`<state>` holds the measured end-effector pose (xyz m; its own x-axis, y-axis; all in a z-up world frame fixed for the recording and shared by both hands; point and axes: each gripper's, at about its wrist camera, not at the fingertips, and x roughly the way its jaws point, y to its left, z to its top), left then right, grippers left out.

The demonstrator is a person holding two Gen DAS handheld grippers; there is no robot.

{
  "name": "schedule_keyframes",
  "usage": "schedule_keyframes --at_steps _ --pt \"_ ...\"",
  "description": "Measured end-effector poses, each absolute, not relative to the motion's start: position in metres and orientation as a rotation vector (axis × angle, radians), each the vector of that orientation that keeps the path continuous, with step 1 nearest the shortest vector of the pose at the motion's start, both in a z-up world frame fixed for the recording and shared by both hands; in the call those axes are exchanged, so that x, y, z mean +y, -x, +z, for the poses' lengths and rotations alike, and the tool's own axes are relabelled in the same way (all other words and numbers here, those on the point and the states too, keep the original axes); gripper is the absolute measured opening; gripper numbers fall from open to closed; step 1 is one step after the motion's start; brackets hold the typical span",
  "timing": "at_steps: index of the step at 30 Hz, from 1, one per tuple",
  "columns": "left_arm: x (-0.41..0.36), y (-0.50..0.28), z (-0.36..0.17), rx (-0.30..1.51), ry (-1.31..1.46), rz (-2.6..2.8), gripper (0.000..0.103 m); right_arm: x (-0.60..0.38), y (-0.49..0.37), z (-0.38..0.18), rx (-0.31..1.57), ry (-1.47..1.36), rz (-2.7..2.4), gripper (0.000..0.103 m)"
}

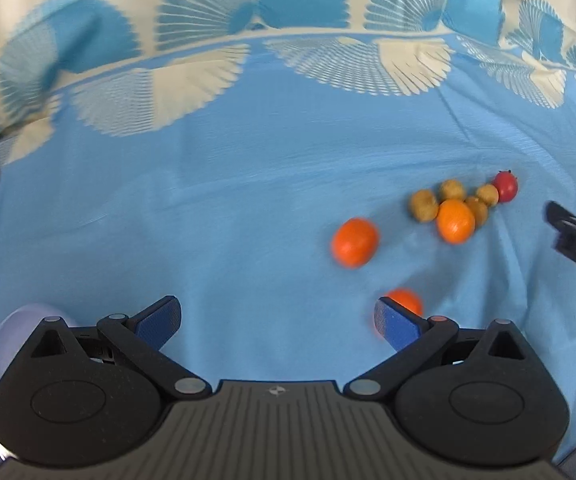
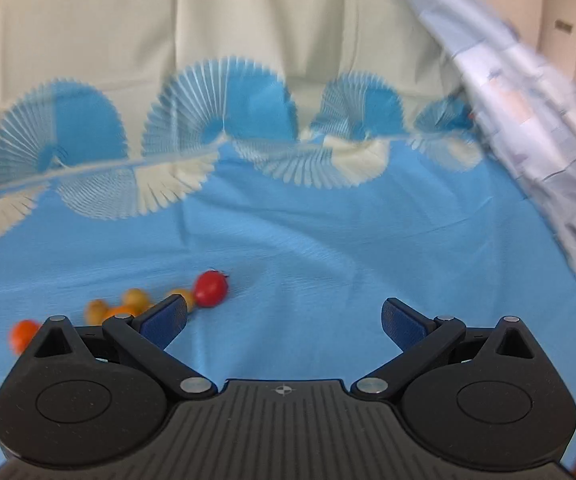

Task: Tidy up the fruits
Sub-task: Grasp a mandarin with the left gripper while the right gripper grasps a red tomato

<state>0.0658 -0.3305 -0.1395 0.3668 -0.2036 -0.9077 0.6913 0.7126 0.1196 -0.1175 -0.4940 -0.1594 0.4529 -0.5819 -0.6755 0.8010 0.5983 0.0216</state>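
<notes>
1. Across both views a blue bedsheet [image 1: 207, 208] with a cream fan-pattern border was seen spread out; a pale patchwork cloth [image 2: 528, 112] was draped at the right edge of the right wrist view.
2. Left gripper [image 1: 277, 320] was held low over the sheet, jaws spread wide, nothing between them; a lilac rounded object [image 1: 11, 332] was partly hidden behind its left side, identity unclear.
3. Right gripper [image 2: 283, 320] was likewise seen with jaws wide apart and empty, over bare sheet.
4. Three orange fruits were noted on the sheet: a lone orange [image 1: 354, 242], a second orange [image 1: 455, 221] touching the cluster, a third orange [image 1: 408, 300] just behind the left gripper's right finger.
5. Four small yellow-brown fruits [image 1: 424, 205] were bunched around the second orange.
6. A red tomato [image 1: 506, 186] was sat at the cluster's far end, touching it.
</notes>
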Motion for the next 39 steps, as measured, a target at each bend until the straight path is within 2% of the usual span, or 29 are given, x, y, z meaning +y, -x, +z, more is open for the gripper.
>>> schedule_keyframes --at_steps 5,10,11,17,19,20,21,22,23,24,31,39 --pt "-0.37 -0.085 -0.175 1.047 -0.603 -0.604 0.103 -0.533 0.085 -0.195 0.689 -0.441 -0.78 0.102" --pt "-0.381 -0.104 -0.195 1.104 -0.579 -0.628 0.103 -0.537 0.062 -0.211 0.664 -0.35 -0.756 0.097" --pt "-0.381 -0.105 -0.197 1.114 -0.571 -0.632 0.103 -0.537 0.059 -0.213 0.69 -0.328 -0.767 0.09" --pt "-0.384 -0.11 -0.211 1.156 -0.568 -0.62 0.103 -0.516 0.058 -0.221 0.724 -0.217 -0.771 0.086" --pt "-0.383 -0.113 -0.208 1.161 -0.561 -0.613 0.103 -0.512 0.06 -0.221 0.701 -0.214 -0.757 0.075" --pt "-0.382 -0.112 -0.205 1.145 -0.554 -0.612 0.103 -0.511 0.06 -0.221 0.695 -0.218 -0.758 0.074" --pt "-0.38 -0.111 -0.202 1.121 -0.542 -0.622 0.095 -0.51 0.059 -0.22 0.693 -0.212 -0.756 0.071" --pt "-0.378 -0.109 -0.198 1.103 -0.52 -0.648 0.085 -0.508 0.059 -0.22 0.69 -0.201 -0.74 0.059" --pt "-0.376 -0.108 -0.194 1.115 -0.495 -0.697 0.051 -0.506 0.058 -0.219 0.687 -0.19 -0.715 0.05" --pt "-0.376 -0.106 -0.191 1.145 -0.471 -0.74 0.038 -0.503 0.057 -0.217 0.692 -0.174 -0.704 0.03" --pt "-0.358 -0.08 -0.161 1.07 -0.498 -0.723 0.038 -0.495 0.079 -0.19 0.675 -0.271 -0.748 0.03" --pt "-0.262 -0.041 -0.106 1.083 -0.519 -0.633 0.038 -0.423 0.151 -0.124 0.58 -0.352 -0.721 0.03"
